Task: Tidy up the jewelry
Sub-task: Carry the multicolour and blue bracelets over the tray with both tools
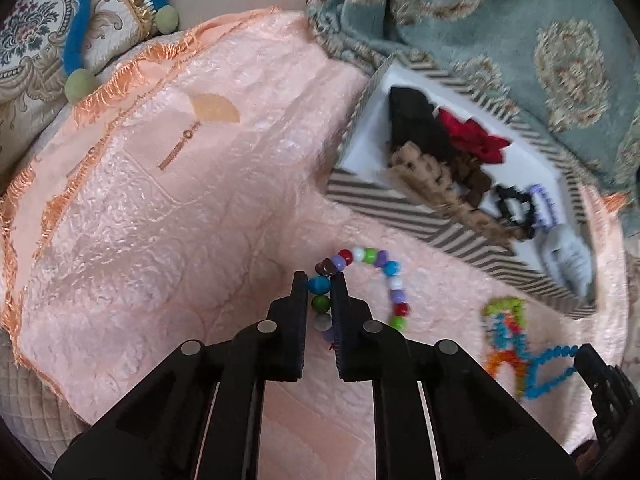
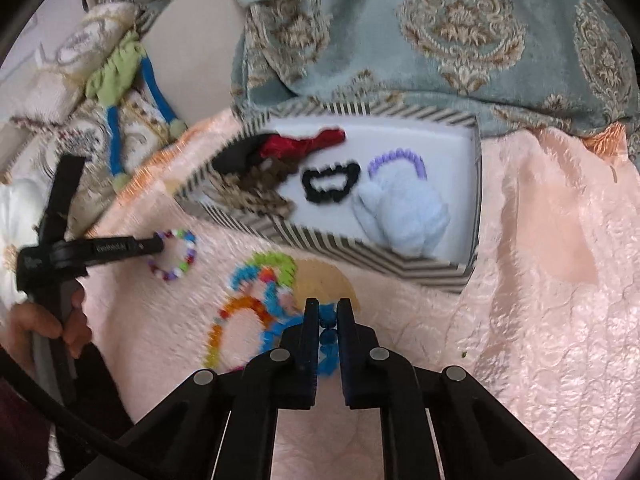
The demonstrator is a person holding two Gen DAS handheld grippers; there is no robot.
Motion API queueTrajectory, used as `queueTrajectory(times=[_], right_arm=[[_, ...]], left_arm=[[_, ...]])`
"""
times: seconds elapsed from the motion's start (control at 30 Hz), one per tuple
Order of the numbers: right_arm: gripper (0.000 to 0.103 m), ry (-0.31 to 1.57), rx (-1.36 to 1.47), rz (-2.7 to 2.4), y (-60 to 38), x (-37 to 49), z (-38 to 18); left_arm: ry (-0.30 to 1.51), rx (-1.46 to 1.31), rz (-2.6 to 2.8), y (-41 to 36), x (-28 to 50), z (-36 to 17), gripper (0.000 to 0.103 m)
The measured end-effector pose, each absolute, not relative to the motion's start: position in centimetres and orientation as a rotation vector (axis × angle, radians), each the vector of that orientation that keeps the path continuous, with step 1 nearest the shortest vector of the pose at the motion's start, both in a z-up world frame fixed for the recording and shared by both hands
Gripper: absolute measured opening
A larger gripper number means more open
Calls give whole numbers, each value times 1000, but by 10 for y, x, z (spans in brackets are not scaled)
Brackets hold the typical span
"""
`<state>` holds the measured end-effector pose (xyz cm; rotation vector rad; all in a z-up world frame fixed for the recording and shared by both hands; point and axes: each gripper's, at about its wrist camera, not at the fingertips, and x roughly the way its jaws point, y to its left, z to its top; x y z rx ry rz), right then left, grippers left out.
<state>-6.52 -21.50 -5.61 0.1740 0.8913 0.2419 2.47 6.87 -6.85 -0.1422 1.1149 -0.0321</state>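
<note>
My left gripper (image 1: pixel 320 285) is shut on a bracelet of multicolored round beads (image 1: pixel 376 262) that lies on the peach quilted cloth (image 1: pixel 180 208); the same bracelet (image 2: pixel 176 256) shows at its tip in the right wrist view. My right gripper (image 2: pixel 327 312) is shut on a blue beaded strand (image 2: pixel 327 326) joined to a tangle of blue, orange and green bead loops (image 2: pixel 256 292), also seen in the left wrist view (image 1: pixel 508 340). A striped open box (image 2: pixel 400 268) holds scrunchies, a black band (image 2: pixel 330 186) and a purple bracelet (image 2: pixel 396 160).
A teal patterned blanket (image 2: pixel 440 40) lies behind the box. Embroidered cushions (image 1: pixel 32 40) and a blue-and-green plush toy (image 1: pixel 80 40) sit at the far left. A person's hand (image 2: pixel 44 320) holds the left gripper handle.
</note>
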Motion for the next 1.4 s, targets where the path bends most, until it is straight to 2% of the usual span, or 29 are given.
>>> queueTrajectory(times=[0.27, 0.57, 1.4], right_arm=[[8, 805, 174, 262, -215, -80, -14], [8, 755, 183, 262, -220, -90, 12], [8, 722, 148, 233, -234, -74, 31]], left_arm=[[1027, -122, -130, 46, 4, -16, 10], [962, -89, -169, 28, -10, 17, 10], [921, 21, -220, -16, -1, 35, 10]])
